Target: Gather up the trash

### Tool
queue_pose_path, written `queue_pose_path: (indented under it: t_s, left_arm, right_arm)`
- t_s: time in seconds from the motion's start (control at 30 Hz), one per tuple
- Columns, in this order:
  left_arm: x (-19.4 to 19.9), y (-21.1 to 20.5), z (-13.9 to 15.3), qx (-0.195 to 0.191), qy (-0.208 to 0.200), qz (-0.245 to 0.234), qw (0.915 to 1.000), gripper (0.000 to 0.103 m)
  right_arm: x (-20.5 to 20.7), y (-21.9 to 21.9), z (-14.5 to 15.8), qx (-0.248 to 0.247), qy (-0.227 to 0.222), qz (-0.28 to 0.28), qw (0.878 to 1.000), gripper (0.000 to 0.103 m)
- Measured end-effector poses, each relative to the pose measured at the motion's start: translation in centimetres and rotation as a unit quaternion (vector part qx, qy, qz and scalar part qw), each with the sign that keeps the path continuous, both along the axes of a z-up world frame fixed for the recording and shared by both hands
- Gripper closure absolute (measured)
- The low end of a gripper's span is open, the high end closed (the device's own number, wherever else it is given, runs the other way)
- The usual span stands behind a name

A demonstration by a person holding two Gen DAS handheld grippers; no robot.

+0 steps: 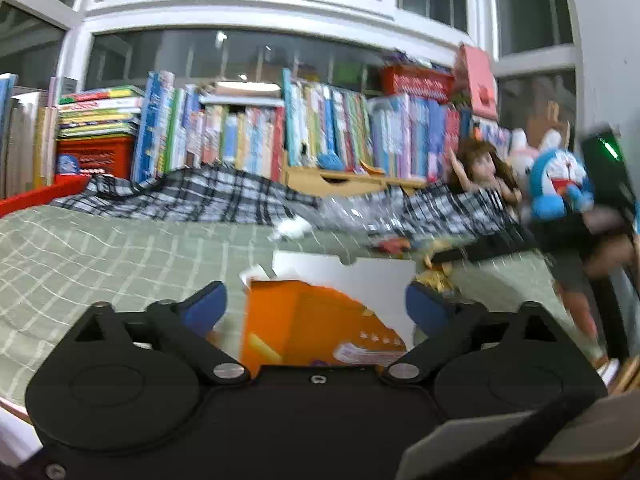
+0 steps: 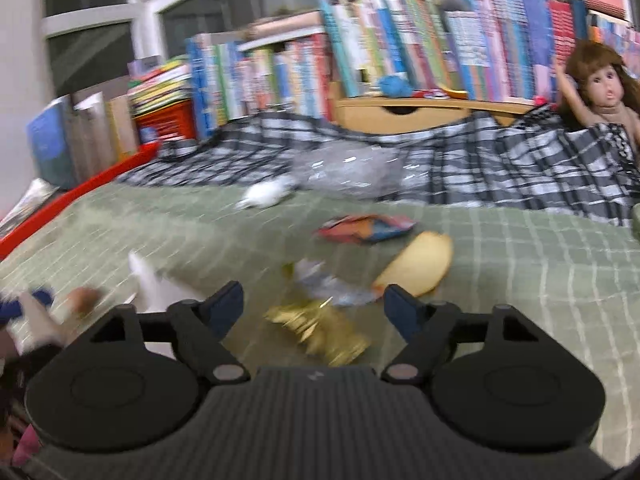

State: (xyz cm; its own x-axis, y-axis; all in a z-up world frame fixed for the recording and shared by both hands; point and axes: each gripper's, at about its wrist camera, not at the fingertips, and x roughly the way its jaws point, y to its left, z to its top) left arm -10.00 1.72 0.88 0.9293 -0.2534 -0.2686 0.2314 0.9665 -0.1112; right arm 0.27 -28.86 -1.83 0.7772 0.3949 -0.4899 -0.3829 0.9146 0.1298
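Left gripper [image 1: 316, 304]: your jaws stood wide, an orange box [image 1: 308, 324] between them, untouched.
Right gripper [image 2: 314, 304]: your jaws gaped, empty, above a gold wrapper [image 2: 320, 330].
Trash: a colourful wrapper [image 2: 366, 229] and white tissue [image 2: 262, 197] lay beyond on the green bedspread [image 2: 520, 280].

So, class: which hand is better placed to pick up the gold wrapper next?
Probably the right. The right gripper is open with the gold wrapper lying just ahead between its fingers; the left gripper faces the orange box instead.

An orange box [image 1: 304, 320] lies on green-checked bedding [image 1: 100, 252] beside a black-and-white plaid blanket [image 1: 200, 196].
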Motion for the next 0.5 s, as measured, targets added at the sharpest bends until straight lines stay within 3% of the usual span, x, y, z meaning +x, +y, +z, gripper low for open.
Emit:
queue_pose_path:
  t_s: [0.1,0.27,0.37,0.5]
  left_arm:
    - [-0.3,1.1,0.7,-0.014,-0.004,0.007,0.9999,0.002]
    - [-0.3,3.5,1.4,-0.039,-0.007,0.059,0.9975,0.002]
    - [0.7,5.3,1.2,-0.069,0.025,0.112,0.9911,0.002]
    - [0.6,7.0,1.2,-0.1,0.023,0.15,0.9833,0.005]
  right_arm:
    - [-2.9,1.1,-1.0,-0.012,-0.016,0.012,1.0,0.007]
    - [-7.4,3.0,-2.8,0.014,-0.021,0.038,0.999,0.006]
    - [-9.2,5.6,-3.4,0.013,-0.04,0.058,0.997,0.006]
    - [-9.7,9.6,-3.9,0.0,-0.062,0.088,0.994,0.006]
